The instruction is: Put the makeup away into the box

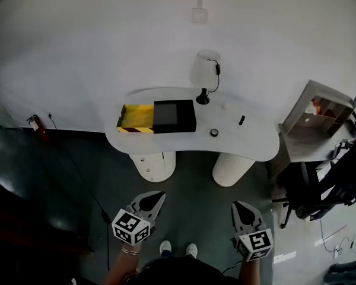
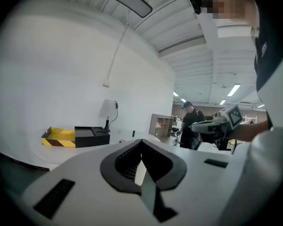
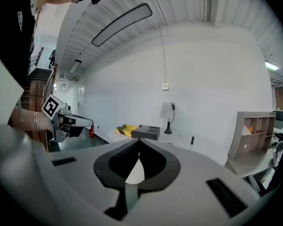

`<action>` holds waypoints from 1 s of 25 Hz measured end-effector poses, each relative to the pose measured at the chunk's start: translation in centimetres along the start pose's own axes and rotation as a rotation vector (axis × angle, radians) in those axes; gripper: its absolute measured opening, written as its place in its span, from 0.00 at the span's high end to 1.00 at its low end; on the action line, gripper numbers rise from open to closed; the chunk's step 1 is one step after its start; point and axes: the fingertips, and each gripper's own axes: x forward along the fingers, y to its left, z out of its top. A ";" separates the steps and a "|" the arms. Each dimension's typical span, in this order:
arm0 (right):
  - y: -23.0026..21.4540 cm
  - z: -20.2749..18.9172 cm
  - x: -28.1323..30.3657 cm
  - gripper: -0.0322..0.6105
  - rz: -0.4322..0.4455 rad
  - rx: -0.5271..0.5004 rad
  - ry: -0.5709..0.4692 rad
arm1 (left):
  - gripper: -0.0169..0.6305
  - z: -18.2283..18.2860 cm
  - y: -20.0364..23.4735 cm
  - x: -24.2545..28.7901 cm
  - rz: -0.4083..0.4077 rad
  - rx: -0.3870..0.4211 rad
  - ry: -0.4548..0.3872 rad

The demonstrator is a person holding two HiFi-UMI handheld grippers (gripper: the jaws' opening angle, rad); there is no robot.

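Note:
On the white table (image 1: 252, 144), well ahead of me, stands a black box (image 1: 174, 116) with a yellow, black-striped tray (image 1: 135, 118) against its left side. To the right of the box lie a small round black compact (image 1: 214, 132) and a short black stick (image 1: 241, 120). Both grippers hang low by my feet, far short of the table. The left gripper (image 1: 161, 194) is shut with nothing in it, and so is the right gripper (image 1: 235, 205). In the left gripper view the jaws (image 2: 141, 141) meet, with the box (image 2: 91, 136) far beyond. The right gripper view shows closed jaws (image 3: 139, 140) and the box (image 3: 145, 132).
A white lamp (image 1: 204, 73) stands behind the box. The table rests on two white round legs (image 1: 154, 164). At its right are a grey shelf unit (image 1: 317, 114) and a black office chair (image 1: 311, 189). A red fire extinguisher (image 1: 35, 125) sits by the wall. A person (image 2: 191, 124) stands far off.

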 end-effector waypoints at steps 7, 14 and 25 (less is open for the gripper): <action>0.6 0.1 -1.1 0.92 0.039 -0.008 -0.004 | 0.95 -0.2 -1.5 -0.7 0.005 -0.013 0.006; 0.4 0.2 -1.5 0.92 0.071 0.012 -0.021 | 0.95 -0.5 -2.3 -0.8 0.019 -0.011 0.012; -1.3 0.3 -2.5 0.92 0.126 -0.032 -0.018 | 0.95 -1.0 -3.3 -0.2 0.075 -0.030 -0.001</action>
